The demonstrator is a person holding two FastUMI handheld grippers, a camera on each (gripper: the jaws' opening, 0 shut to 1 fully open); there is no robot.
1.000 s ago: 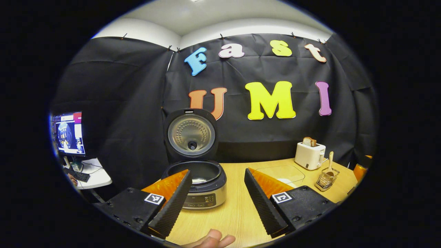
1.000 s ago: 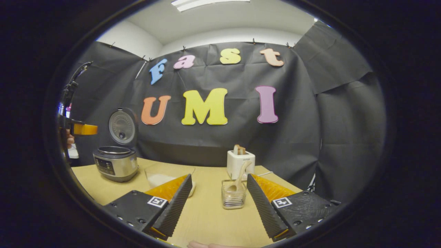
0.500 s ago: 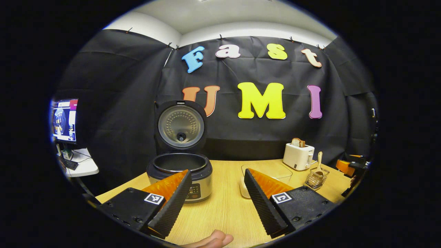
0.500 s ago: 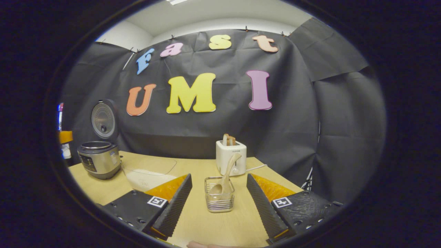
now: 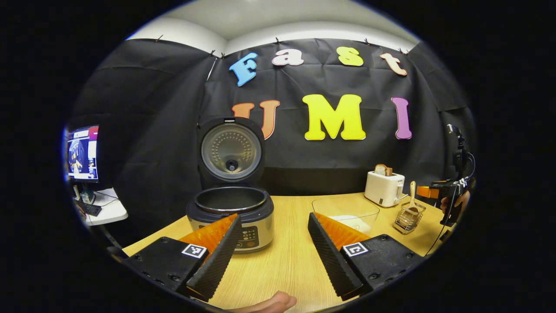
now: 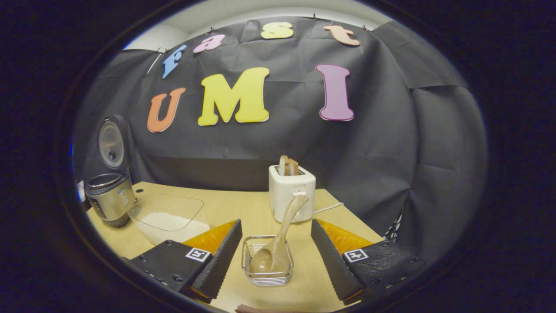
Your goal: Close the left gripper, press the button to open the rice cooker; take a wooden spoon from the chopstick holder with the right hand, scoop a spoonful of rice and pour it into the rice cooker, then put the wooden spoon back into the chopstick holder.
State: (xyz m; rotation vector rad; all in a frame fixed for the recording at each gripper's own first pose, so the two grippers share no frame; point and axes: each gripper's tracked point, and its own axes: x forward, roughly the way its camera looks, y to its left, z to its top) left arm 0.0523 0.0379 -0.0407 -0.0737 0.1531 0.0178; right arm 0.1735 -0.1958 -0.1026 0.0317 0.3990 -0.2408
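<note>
Left gripper (image 5: 273, 254) jaws spread wide, nothing between them, hanging above the wooden table (image 5: 286, 265) just in front of the rice cooker (image 5: 231, 217). Cooker lid (image 5: 231, 151) stands upright and open, inner pot exposed, control panel facing the camera. Right gripper (image 6: 274, 256) also wide open, holding nothing, fingers either side of the wire chopstick holder (image 6: 268, 266) without touching it. Wooden spoon (image 6: 278, 243) sits in the holder bowl-down, handle leaning up and to the right toward the white toaster (image 6: 292, 193) behind it; bread slices stick out of the toaster slots. Clear container of rice (image 6: 169, 219) lies on the table between cooker and holder, left of the right gripper's fingers. In the left gripper view the right gripper (image 5: 432, 191) shows far right with a hand on it, near the holder (image 5: 408, 217) and spoon (image 5: 412, 203). A fingertip (image 5: 271, 303) shows at the bottom edge. Monitor (image 5: 82, 153) on a side desk at far left.
</note>
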